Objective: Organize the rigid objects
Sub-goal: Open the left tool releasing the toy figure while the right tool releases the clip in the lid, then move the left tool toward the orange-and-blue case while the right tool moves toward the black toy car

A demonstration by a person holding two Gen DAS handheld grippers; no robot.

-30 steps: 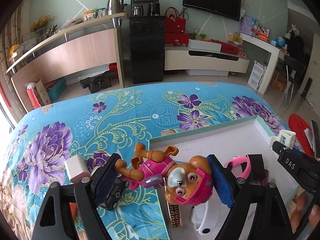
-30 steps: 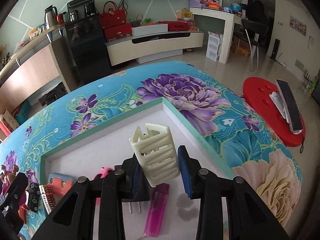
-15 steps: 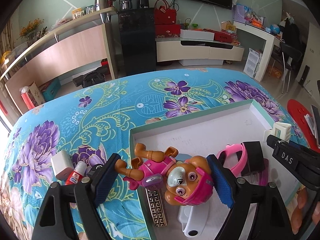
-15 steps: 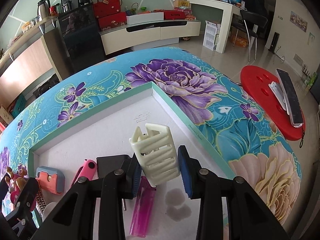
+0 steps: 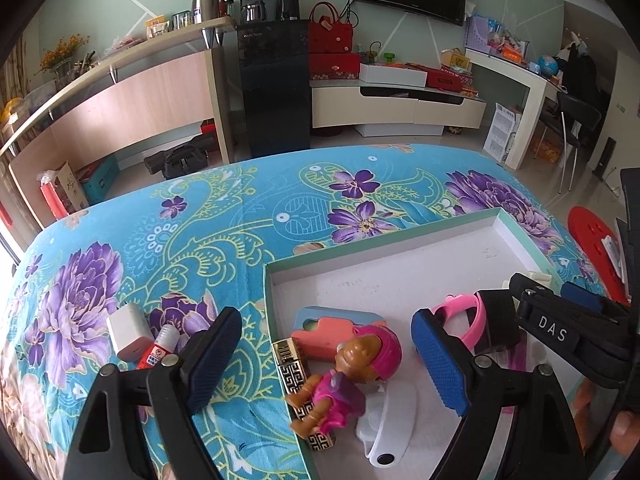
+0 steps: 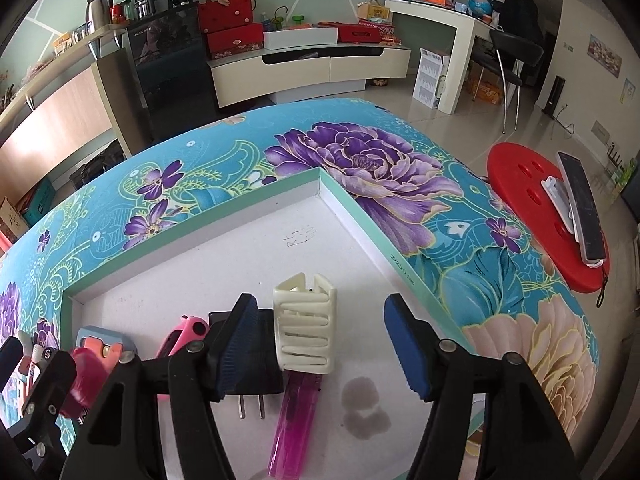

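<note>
A toy dog figure (image 5: 348,376) in pink lies on its side in the white tray (image 5: 380,238). It rests on a gold-patterned block (image 5: 298,376). My left gripper (image 5: 326,360) hangs open above the toy, both pads clear of it. In the right wrist view a cream hair claw (image 6: 306,332) stands on the tray (image 6: 396,264) floor. My right gripper (image 6: 322,346) has its jaws opening around the claw, neither pad touching it. The right gripper (image 5: 560,328) also shows at the right edge of the left wrist view.
Also in the tray are a black plug (image 6: 248,364), a magenta lighter (image 6: 296,420), a pink watch (image 5: 460,316), a blue and salmon piece (image 5: 324,330) and a white clip (image 5: 384,420). A white charger cube (image 5: 128,336) and a glue stick (image 5: 160,350) lie on the flowered cloth. A red stool (image 6: 532,208) stands to the right.
The left gripper has let go of the toy dog, which now lies in the tray. The right jaws have spread away from the hair claw, leaving it standing on the tray floor.
</note>
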